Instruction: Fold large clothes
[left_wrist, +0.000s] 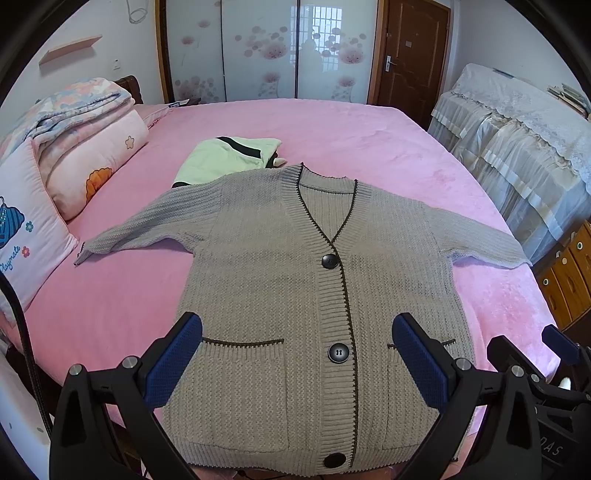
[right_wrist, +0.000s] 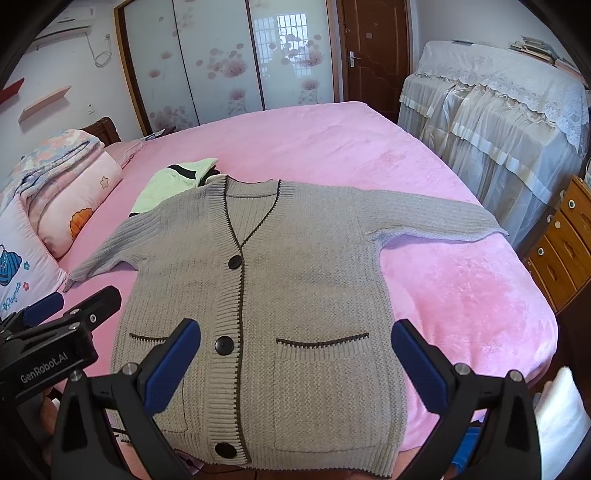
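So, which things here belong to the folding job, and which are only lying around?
For the job:
grey cardigan, spread flat
left gripper, open
right gripper, open

Lying about:
green garment
folded quilts
pillow

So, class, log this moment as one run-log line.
stage: pre-fold | grey knit buttoned cardigan: flat on pink bed, sleeves spread | left gripper: open, empty | right gripper: open, empty

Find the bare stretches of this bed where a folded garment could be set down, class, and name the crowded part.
Bare pink bedspread lies beyond the cardigan toward the wardrobe doors, and on the side toward the covered furniture, below the outstretched sleeve. The opposite side is crowded: pillows, stacked quilts and a pale green garment.
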